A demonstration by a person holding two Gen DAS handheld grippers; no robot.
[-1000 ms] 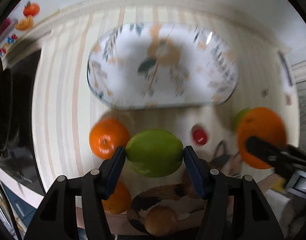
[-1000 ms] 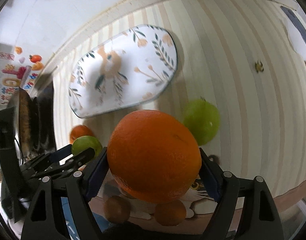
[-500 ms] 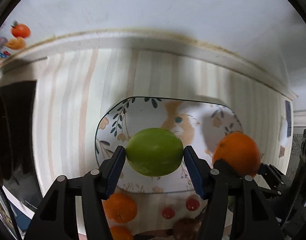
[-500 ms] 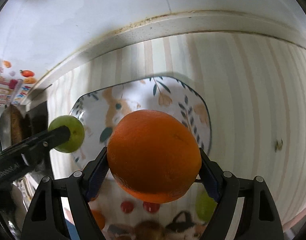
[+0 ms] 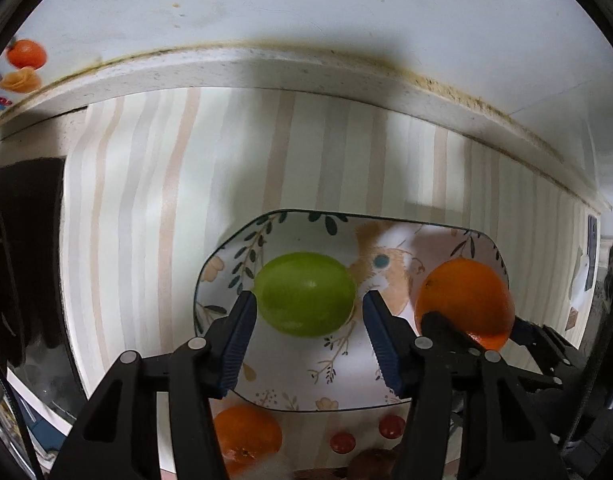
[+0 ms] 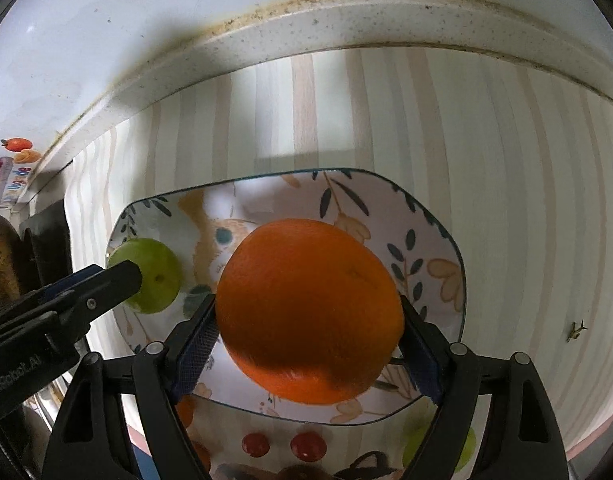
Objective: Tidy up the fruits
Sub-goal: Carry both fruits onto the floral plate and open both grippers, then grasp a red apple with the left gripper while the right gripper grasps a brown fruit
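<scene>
Two fruits over the flower-patterned plate (image 5: 386,396).
Left gripper (image 5: 306,334) has opened since before, round green fruit (image 5: 304,294) lying widthwise; right gripper (image 6: 306,336) still clamps the large orange (image 6: 310,310).

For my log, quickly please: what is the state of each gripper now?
Left gripper: open, with the green fruit between its fingers, on the plate.
Right gripper: closed, holding the orange over the plate.

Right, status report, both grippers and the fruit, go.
Left gripper open around green fruit, over plate. Right gripper shut on orange, over plate. Nothing in the way.
</scene>
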